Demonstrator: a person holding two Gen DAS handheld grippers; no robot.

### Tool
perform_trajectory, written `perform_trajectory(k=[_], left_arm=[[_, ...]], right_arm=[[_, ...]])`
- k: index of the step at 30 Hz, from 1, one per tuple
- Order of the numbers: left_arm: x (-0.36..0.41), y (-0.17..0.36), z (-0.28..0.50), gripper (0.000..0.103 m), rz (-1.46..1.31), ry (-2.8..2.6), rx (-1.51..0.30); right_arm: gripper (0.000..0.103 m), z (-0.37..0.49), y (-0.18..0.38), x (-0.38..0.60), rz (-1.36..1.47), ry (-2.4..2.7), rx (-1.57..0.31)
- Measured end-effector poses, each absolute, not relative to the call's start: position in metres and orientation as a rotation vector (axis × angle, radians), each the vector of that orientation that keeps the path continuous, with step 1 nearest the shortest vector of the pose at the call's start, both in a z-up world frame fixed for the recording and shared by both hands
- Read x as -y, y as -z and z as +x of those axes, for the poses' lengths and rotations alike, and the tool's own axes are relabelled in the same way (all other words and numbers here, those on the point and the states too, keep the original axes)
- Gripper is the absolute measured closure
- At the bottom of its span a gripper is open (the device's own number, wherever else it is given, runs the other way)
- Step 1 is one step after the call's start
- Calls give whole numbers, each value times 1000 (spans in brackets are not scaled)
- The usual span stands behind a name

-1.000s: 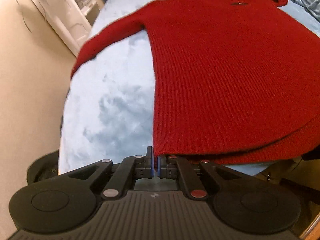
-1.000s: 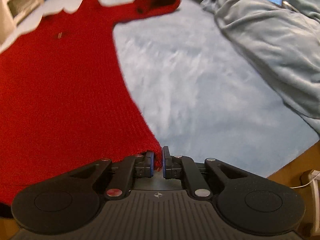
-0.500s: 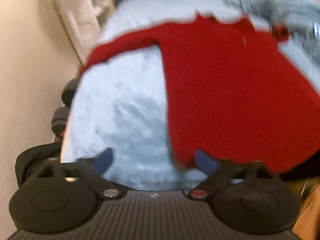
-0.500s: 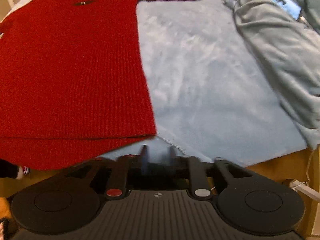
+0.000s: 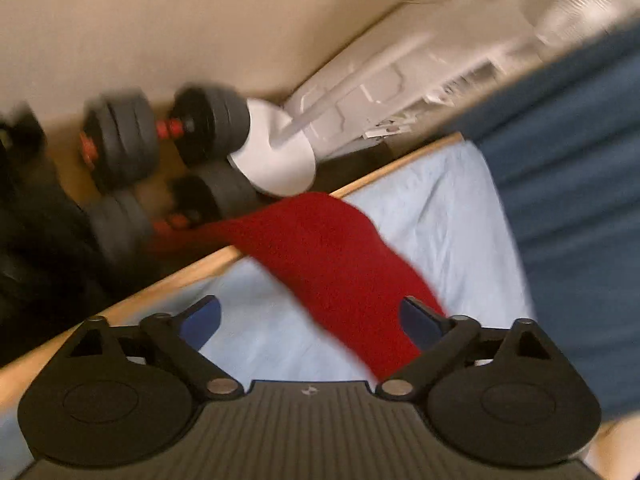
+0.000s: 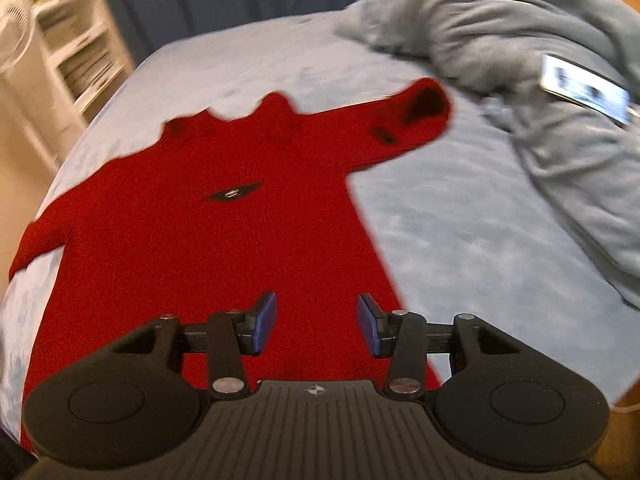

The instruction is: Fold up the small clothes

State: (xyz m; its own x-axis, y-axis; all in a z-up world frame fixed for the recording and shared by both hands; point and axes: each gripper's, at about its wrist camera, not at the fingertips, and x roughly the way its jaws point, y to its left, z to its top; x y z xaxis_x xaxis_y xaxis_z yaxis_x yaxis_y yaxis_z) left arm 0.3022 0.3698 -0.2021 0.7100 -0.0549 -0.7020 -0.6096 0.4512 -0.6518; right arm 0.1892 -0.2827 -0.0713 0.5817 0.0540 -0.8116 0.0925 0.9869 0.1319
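Lying flat on the bed (image 6: 460, 216), the red sweater (image 6: 208, 240) spreads beneath my right gripper (image 6: 317, 322) and left gripper (image 5: 310, 322), both spread wide, holding nothing.

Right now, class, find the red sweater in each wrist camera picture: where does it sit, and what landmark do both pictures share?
Left wrist: only a sleeve of the red sweater shows, running from centre toward the bed's wooden edge.
Right wrist: the red sweater lies spread flat, filling centre and left.
Shared landmark: the light blue bedsheet under it.
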Motion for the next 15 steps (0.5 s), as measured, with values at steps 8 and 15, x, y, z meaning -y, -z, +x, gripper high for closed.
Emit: perform_trajectory(k=[8,15], left_arm=[[-393,219,375,89,-1022,-587,-737],[-220,52,425,89,-449,-195,-442]], right_arm=[[57,209,102,264,116,-6,-1058],[57,206,118,275,100,-9,-1065]])
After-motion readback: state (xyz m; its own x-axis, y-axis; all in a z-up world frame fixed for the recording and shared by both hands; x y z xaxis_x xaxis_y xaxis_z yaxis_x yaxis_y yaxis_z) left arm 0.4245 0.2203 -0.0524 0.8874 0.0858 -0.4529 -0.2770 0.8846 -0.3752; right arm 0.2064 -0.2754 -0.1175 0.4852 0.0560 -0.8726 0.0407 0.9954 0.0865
